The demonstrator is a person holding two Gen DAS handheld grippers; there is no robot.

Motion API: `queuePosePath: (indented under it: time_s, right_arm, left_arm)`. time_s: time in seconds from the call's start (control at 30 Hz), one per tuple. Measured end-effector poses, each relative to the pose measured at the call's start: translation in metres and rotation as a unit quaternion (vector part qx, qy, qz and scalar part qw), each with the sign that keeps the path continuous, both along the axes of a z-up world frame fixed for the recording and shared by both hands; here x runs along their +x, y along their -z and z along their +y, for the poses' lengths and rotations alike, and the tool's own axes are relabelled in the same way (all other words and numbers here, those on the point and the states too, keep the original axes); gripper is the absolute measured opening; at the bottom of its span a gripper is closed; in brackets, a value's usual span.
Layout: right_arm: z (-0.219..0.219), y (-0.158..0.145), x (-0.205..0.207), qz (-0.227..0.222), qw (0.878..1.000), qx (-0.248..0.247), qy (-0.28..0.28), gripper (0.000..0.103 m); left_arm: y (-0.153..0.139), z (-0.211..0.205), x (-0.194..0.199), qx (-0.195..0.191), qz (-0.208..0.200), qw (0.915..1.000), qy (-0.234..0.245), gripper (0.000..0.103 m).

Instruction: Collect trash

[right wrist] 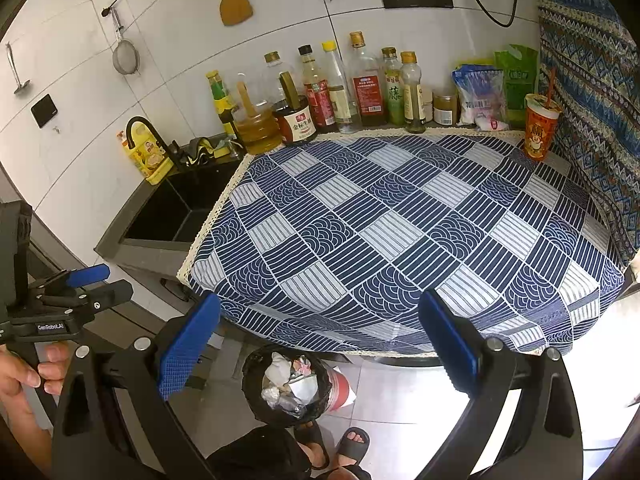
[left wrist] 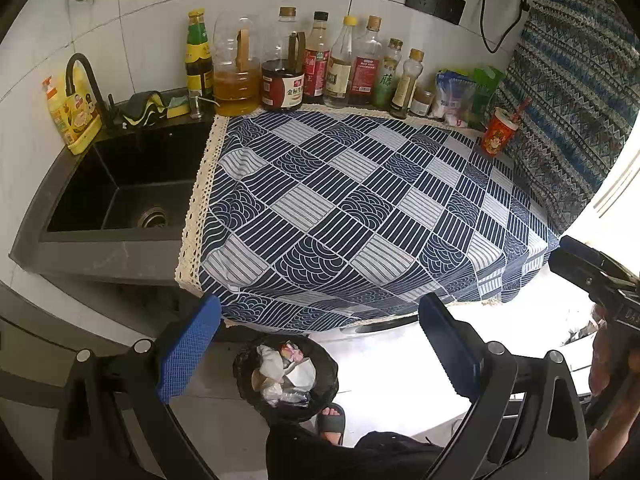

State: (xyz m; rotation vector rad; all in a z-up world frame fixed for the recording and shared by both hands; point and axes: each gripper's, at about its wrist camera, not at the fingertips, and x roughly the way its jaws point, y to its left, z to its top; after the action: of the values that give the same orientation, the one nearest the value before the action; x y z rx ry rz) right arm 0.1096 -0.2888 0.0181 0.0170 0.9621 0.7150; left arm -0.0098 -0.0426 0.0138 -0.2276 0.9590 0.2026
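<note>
A trash bin [left wrist: 286,380] lined with a black bag stands on the floor below the counter's front edge; it holds crumpled paper and wrappers, and shows in the right wrist view [right wrist: 288,386] too. A red paper cup with a straw [left wrist: 498,130] stands at the cloth's far right corner, also in the right wrist view [right wrist: 540,132]. My left gripper [left wrist: 320,344] is open and empty, above the bin. My right gripper [right wrist: 320,344] is open and empty, also held above the bin. The left gripper shows at the left edge of the right wrist view [right wrist: 100,284].
A blue patterned cloth [left wrist: 360,208] covers the counter. Several sauce and oil bottles [left wrist: 320,68] line the back wall. A black sink [left wrist: 120,192] with tap, sponge and yellow soap bottle lies to the left. A patterned fabric [left wrist: 572,100] hangs at the right. Sandalled feet [right wrist: 340,448] stand by the bin.
</note>
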Motion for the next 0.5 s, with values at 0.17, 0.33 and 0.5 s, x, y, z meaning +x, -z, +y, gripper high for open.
queuePosePath:
  time_s: [0.17, 0.33, 0.5]
  right_arm:
    - [0.0011, 0.0006, 0.0010, 0.000, 1.000, 0.002, -0.001, 0.098]
    - [0.0012, 0.0017, 0.0020, 0.002, 1.000, 0.002, 0.000, 0.098]
    - [0.0009, 0.0020, 0.0034, 0.003, 1.000, 0.003, 0.001, 0.098]
  left_arm:
    - [-0.0005, -0.0022, 0.0026, 0.001, 0.004, 1.0000, 0.007, 0.096]
    - [-0.0024, -0.0026, 0.0032, 0.005, -0.001, 0.9999, 0.013, 0.096]
    - [-0.0028, -0.0007, 0.0052, -0.001, 0.000, 0.9999, 0.012, 0.096]
